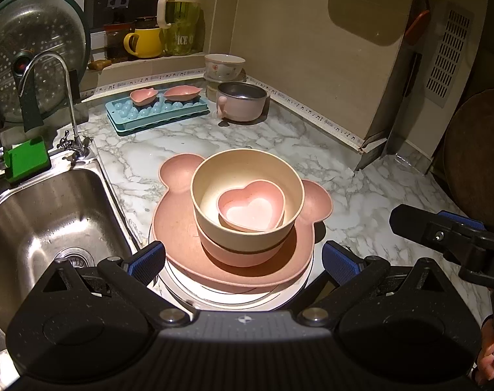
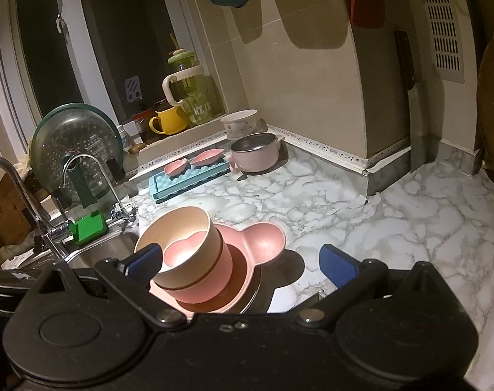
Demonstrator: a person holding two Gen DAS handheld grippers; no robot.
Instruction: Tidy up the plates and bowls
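Pink and cream dishware already nested in one stack: heart-shaped bowl (image 1: 250,207) inside cream bowl (image 1: 247,195), inside pink bowl (image 1: 243,249), on bear-eared pink plate (image 1: 181,224), on white plate (image 1: 233,296). Stack just right of sink (image 1: 48,215), at near edge of tabletop (image 1: 312,137). Judged mostly done for this group.

Left outside stack, well behind it: two small pink dishes (image 1: 163,95) on blue ice tray (image 1: 155,114); pink-sided steel pot (image 1: 242,101) right of tray; floral bowl (image 1: 224,65) behind pot. Judged remaining work, if these count.

Left gripper (image 1: 243,259) spread wide, one pad either side of stack's near edge, pinching nothing. Right gripper (image 2: 240,262) likewise spread, empty, stack seen toward its left pad; contact cannot be told.

Tabletop white-grey marble pattern, bare between stack and tray. Beige tiled walls meeting in corner behind pot. Dark window beyond sink, with yellow mug (image 1: 144,42) and green jar (image 1: 181,16) on sill. Glass lid (image 1: 35,52) propped behind faucet (image 1: 61,97). Light dim, warm.
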